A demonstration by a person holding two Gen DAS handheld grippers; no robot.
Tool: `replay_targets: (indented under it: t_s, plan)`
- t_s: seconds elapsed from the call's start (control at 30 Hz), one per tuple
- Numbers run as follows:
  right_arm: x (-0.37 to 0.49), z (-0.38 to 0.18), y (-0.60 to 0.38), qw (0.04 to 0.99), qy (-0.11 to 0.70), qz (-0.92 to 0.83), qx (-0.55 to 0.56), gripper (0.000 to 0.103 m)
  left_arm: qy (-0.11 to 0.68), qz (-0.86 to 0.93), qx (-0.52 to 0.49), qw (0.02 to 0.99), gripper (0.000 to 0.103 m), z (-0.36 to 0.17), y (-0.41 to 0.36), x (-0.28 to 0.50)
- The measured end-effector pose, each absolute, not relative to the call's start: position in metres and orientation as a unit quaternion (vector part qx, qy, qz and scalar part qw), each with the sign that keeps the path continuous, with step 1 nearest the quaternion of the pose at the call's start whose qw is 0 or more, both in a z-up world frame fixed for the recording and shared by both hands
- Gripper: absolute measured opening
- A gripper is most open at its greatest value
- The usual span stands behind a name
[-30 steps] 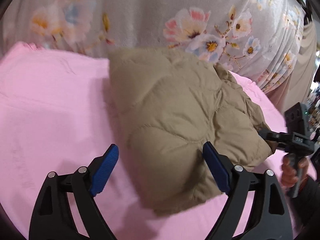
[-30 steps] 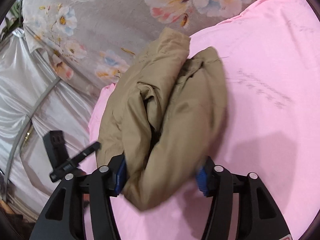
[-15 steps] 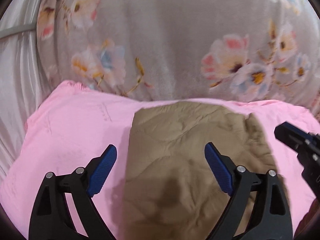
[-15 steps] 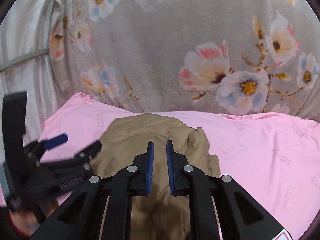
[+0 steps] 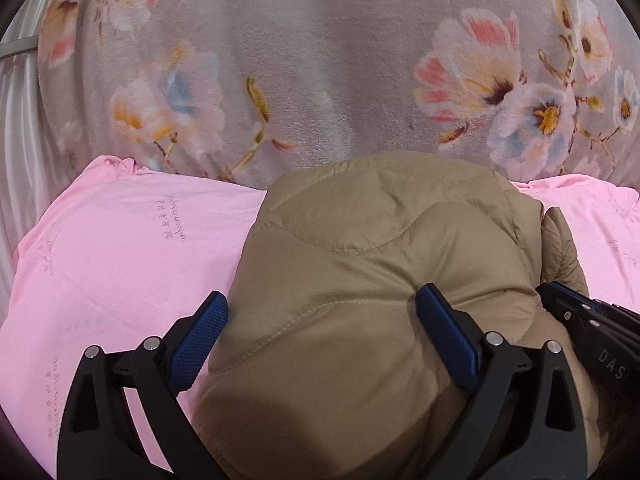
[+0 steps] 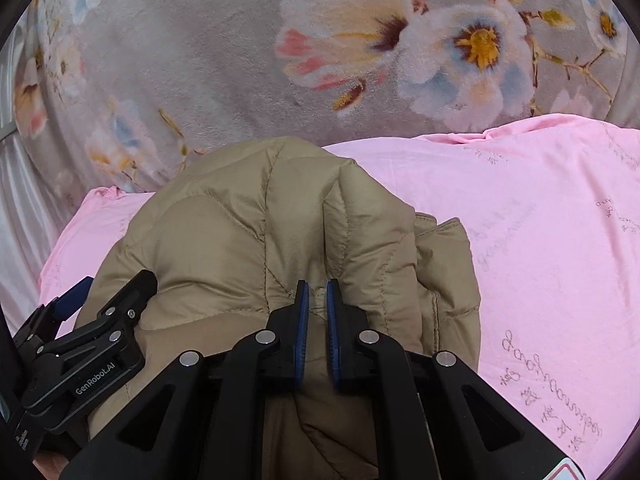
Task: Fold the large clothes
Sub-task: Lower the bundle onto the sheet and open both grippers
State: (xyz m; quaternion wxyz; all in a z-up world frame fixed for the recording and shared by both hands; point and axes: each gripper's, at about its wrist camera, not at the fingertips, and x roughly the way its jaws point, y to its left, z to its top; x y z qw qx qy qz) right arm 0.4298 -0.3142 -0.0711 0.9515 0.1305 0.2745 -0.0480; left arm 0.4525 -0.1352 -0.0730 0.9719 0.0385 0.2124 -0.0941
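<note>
Tan quilted jacket (image 5: 380,280) lies folded into a bundle on pink sheet (image 5: 120,248). Left gripper (image 5: 320,344) jaws wide open over it, holding nothing; right gripper (image 6: 316,336) jaws nearly closed, whether pinching fabric unclear. Likely final tidy; next press flat.

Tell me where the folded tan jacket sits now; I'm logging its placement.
The tan jacket lies on the pink sheet, its far edge against the floral blanket.
</note>
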Motion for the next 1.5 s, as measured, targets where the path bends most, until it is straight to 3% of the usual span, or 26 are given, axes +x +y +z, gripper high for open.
replay_targets:
  t_s: [0.6, 0.83, 0.97, 1.5]
  plan:
    - [0.437, -0.078, -0.322, 0.945, 0.288, -0.046, 0.146, 0.005, 0.222, -0.073, 0.06, 0.97, 0.095, -0.079, -0.144, 0.463]
    - [0.353, -0.045, -0.295, 0.954, 0.286, -0.011, 0.094, 0.013, 0.243, -0.083, 0.057, 0.965, 0.094, -0.063, -0.111, 0.409]
    - [0.336, -0.066, -0.281, 0.943, 0.323, -0.019, 0.073, 0.013, 0.273, -0.086, 0.053, 0.957, 0.094, -0.072, -0.098, 0.39]
    - [0.346, -0.086, -0.271, 0.944, 0.323, -0.051, 0.047, 0.013, 0.284, -0.074, 0.029, 0.956, 0.097, -0.094, -0.096, 0.391]
